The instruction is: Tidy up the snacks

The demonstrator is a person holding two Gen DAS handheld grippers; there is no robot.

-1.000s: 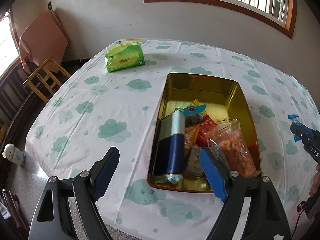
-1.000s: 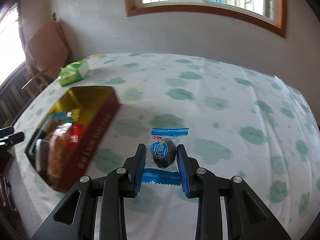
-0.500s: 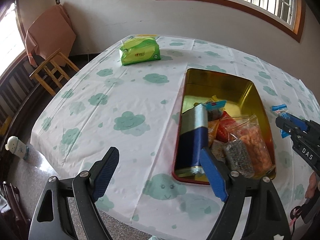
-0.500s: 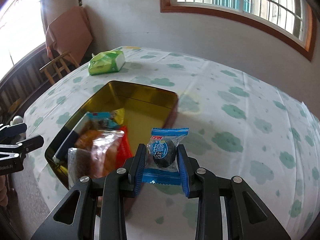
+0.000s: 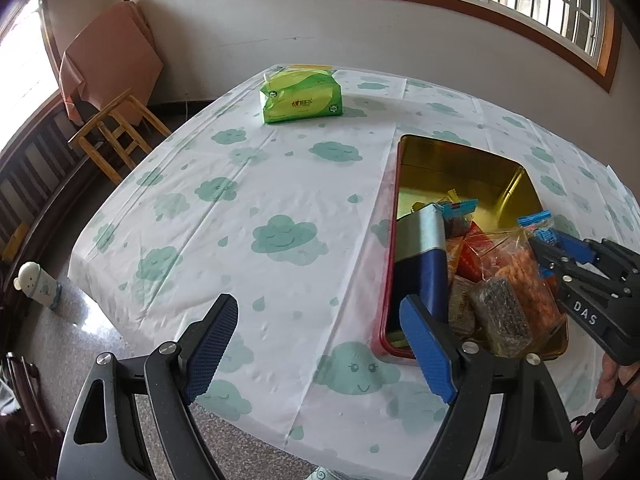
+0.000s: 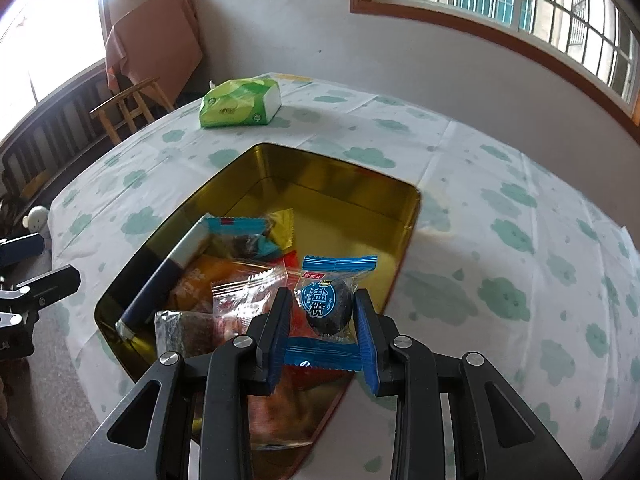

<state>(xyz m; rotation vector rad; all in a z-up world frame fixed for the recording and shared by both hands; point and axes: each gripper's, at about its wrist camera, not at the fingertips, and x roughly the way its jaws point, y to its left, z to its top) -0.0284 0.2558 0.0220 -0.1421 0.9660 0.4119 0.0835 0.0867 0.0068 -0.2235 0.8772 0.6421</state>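
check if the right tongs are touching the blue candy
Touching. The right wrist view shows both pads of the right tongs pressed against the sides of the blue candy, holding it above the tin.

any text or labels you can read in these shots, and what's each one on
"DAS": white letters on the black body of the right gripper, seen in the left wrist view.
"盐烧", roughly: large white characters on the blue-and-clear wrapped dark round snack held in that gripper; its small red label is too small to read.
Green tissue pack: red logo print, blurred, unreadable.
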